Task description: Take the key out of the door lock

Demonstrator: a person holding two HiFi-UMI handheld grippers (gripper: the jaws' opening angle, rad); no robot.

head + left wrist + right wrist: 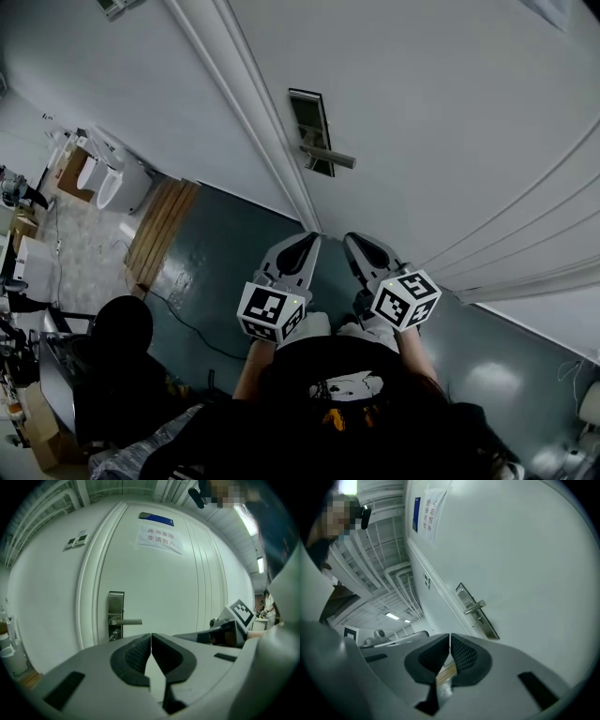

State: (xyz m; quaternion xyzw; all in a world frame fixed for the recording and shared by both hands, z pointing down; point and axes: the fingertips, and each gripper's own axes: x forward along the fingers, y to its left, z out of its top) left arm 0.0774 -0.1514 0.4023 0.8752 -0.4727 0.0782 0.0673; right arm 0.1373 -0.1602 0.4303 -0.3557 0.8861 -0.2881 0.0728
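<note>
A white door [441, 103] carries a steel lock plate [310, 129] with a lever handle [330, 158]. Under that handle [126, 621] a small key [113, 635] sticks out of the plate [116, 616]; the right gripper view shows the key [479, 619] below the lever too. Both grippers hang side by side in front of the door, well short of the lock. My left gripper [310, 240] is shut and holds nothing, its pads meeting at the tip [151, 637]. My right gripper [353, 242] is shut and empty as well [450, 639].
A paper notice [159, 538] and a blue sign [156, 519] are fixed high on the door. Left of the door frame [253, 112] lie wooden boards [161, 228] and white fixtures [105, 178]. A black chair [122, 330] and a cable [187, 323] sit on the dark floor.
</note>
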